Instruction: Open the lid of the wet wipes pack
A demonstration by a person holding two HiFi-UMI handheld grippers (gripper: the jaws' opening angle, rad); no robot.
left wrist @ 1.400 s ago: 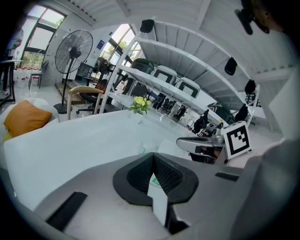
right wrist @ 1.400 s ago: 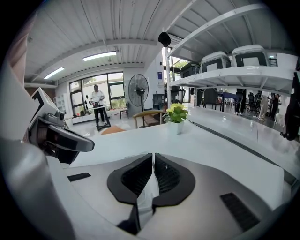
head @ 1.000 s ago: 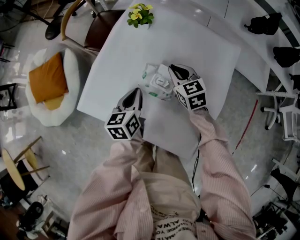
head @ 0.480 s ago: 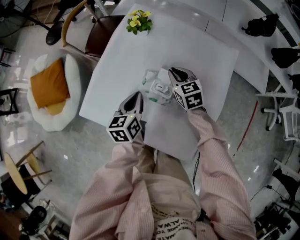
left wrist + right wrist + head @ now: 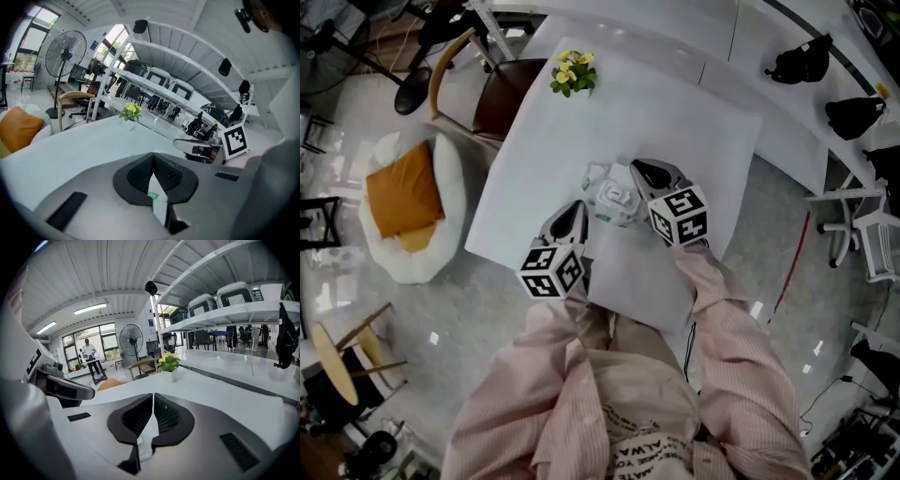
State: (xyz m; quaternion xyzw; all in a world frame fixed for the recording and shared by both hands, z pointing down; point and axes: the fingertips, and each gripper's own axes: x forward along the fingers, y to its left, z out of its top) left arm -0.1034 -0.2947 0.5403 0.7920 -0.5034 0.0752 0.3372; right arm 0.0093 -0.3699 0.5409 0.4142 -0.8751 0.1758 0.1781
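Soft white wet wipes pack with a green label (image 5: 612, 194), which we hold between both grippers above the white table (image 5: 694, 103). The left gripper (image 5: 577, 208) pinches its near-left edge and the right gripper (image 5: 639, 169) is clamped on its right edge. We judge the pack's white lid (image 5: 620, 192), facing up, to lie nearer the right gripper.
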